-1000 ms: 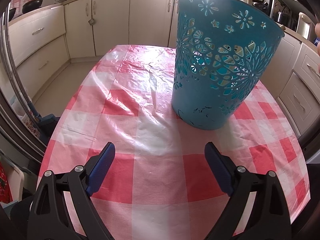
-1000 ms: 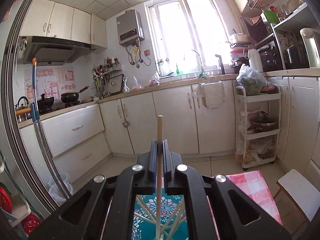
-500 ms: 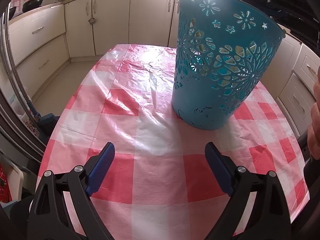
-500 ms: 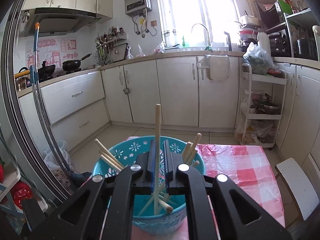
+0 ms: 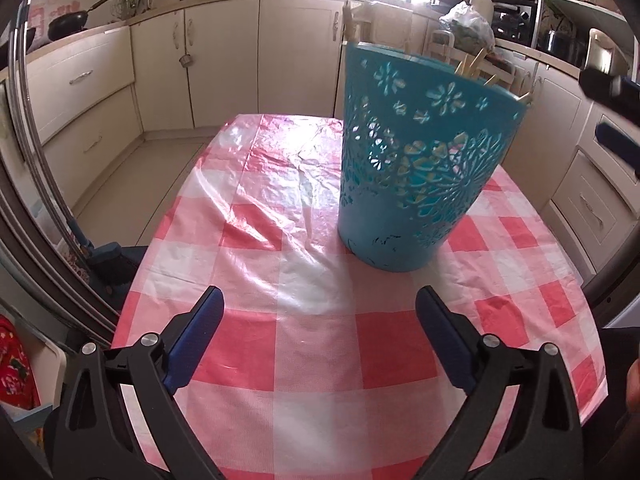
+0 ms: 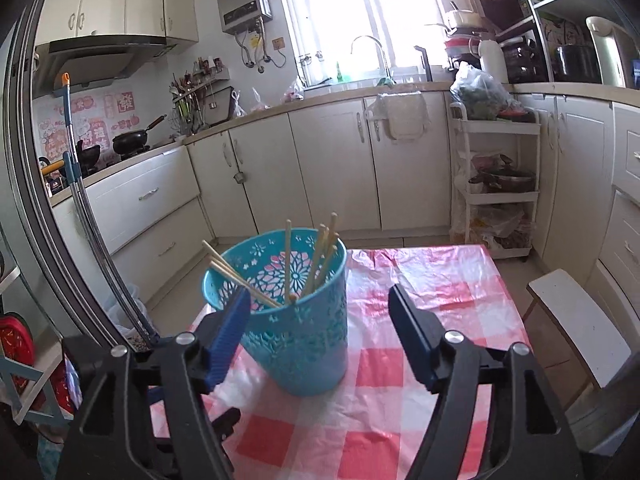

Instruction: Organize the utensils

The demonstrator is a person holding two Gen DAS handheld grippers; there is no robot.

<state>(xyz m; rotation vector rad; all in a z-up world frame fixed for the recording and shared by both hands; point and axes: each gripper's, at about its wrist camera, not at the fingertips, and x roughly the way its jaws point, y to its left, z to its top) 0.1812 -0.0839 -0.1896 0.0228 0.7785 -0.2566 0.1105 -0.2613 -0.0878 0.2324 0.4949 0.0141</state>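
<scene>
A teal plastic basket (image 6: 294,316) with flower-pattern cut-outs stands upright on a table covered by a red-and-white checked plastic cloth (image 5: 320,360), set toward the far half of the cloth in the left wrist view. Inside the basket: a loose bundle of pale wooden chopsticks (image 6: 320,258), standing on end and leaning at differing angles; two or three slant toward the left rim, one stands nearly vertical at the middle, several lean right, and their tips rise above the rim. In the left wrist view only a few stick ends (image 5: 476,65) show over the basket's far edge. Left gripper (image 5: 318,312): jaws spread wide, blue pads well apart, nothing between them, held over bare cloth on the near side of the basket and not touching it. Right gripper (image 6: 320,304): jaws have just been opening and now stand apart; the basket appears between the two pads in that view, but neither pad presses on it, and no chopstick is in the grip. The right gripper's blue pads (image 5: 616,148) also appear at the right edge of the left wrist view, beyond the basket. Surroundings: cream kitchen cabinets (image 6: 332,168) run along the wall behind the table, with a sink tap under a bright window, a white tiered trolley (image 6: 496,184) holding pots and bags, and a white stool (image 6: 576,320) just beside the table's right edge.
</scene>
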